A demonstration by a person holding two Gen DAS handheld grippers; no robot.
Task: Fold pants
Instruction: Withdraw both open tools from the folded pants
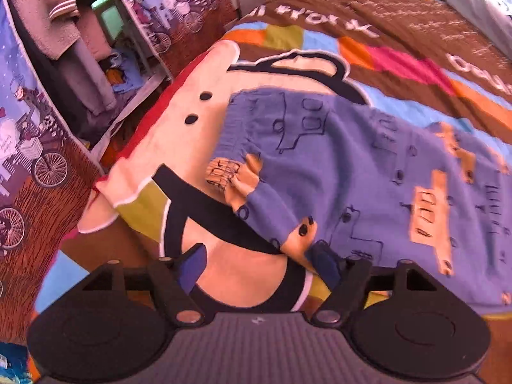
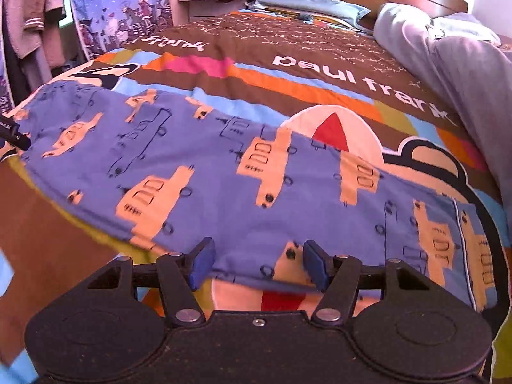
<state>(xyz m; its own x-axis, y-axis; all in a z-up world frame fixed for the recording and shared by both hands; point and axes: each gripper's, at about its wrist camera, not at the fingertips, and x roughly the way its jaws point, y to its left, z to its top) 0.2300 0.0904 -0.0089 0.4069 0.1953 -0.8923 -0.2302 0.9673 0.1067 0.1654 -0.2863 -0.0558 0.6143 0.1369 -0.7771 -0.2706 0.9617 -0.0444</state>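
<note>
On the bed's patterned quilt: pants, blue with orange car print, spread flat lengthwise. Right gripper: jaws wide, straddling the near edge of the pants, pads not pressing. Left gripper: jaws wide, beside 1 end, cloth near 1 pad.
</note>
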